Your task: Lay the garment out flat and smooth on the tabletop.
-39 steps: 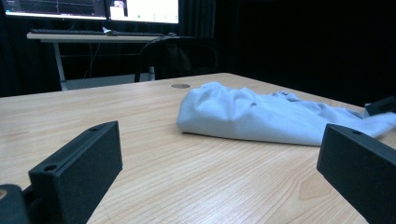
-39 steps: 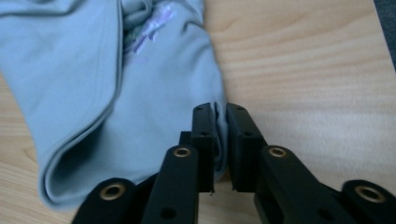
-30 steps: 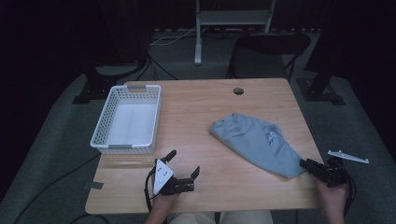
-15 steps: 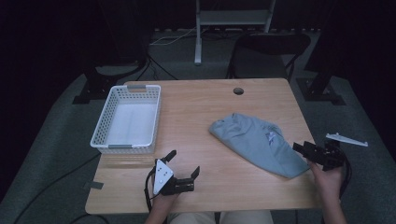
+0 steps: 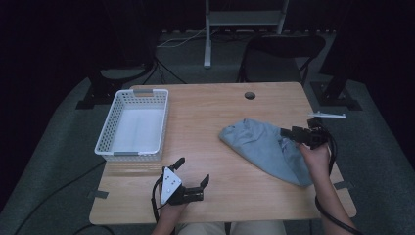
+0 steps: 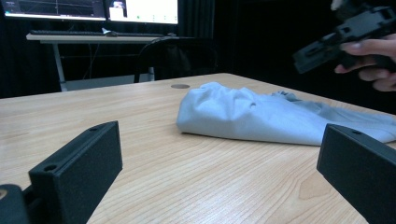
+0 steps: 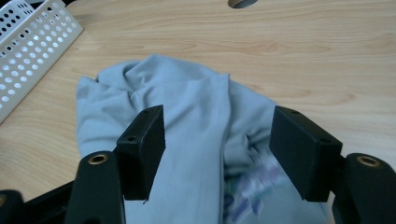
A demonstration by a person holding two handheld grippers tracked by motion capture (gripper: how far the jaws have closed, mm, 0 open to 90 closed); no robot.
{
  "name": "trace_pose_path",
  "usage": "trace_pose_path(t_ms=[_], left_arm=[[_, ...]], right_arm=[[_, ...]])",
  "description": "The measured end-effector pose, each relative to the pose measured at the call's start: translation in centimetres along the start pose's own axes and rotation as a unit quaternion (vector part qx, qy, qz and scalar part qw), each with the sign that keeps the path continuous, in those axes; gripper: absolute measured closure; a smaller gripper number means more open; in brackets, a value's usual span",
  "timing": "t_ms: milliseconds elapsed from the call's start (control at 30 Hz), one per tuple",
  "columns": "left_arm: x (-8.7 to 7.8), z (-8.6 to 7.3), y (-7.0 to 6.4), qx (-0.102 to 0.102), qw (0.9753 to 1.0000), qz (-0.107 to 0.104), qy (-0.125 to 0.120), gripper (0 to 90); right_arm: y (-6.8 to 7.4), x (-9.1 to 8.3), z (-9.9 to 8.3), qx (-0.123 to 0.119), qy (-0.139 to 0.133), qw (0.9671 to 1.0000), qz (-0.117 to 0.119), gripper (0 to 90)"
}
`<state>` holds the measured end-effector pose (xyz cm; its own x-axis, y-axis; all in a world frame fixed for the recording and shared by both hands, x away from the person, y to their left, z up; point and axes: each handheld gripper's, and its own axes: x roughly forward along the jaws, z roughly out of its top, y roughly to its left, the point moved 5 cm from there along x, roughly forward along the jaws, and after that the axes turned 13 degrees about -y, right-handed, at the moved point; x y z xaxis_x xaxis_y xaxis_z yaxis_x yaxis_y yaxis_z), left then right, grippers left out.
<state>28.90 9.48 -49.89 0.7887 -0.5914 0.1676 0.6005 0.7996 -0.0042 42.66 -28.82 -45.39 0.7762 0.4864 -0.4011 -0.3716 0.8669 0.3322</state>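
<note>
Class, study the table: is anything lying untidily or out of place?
Yes. The light blue garment lies crumpled in a heap on the right of the table, not flat or folded. The white basket on the left sits squarely. The right gripper hovers open over the garment.

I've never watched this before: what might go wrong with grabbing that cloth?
The right gripper hovers open over the cloth, so it may pinch only one loose fold. The cloth lies near the table edge, so a tug could drag it off. The left gripper sits far from it, offering no help.
</note>
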Motion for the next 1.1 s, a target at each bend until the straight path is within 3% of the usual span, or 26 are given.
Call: trace_pose_path(t_ms=[500, 767, 867, 1100], left_arm=[[0.0, 0.0, 0.0, -0.001, 1.0000, -0.001, 0.000, 1.1], [0.0, 0.0, 0.0, -0.002, 1.0000, -0.001, -0.001, 1.1], [0.0, 0.0, 0.0, -0.002, 1.0000, -0.002, -0.001, 1.1], [0.0, 0.0, 0.0, -0.002, 1.0000, -0.002, -0.001, 1.1]], right_arm=[[0.0, 7.1, 0.2, 0.015, 0.056, 0.9983, 0.005, 35.9], [-0.4, 9.7, -0.6, 0.022, 0.083, 0.9963, -0.002, 41.6], [-0.3, 10.1, -0.8, 0.023, 0.087, 0.9960, 0.004, 48.9], [-0.2, 9.6, -0.3, -0.004, 0.074, 0.9972, -0.006, 86.2]])
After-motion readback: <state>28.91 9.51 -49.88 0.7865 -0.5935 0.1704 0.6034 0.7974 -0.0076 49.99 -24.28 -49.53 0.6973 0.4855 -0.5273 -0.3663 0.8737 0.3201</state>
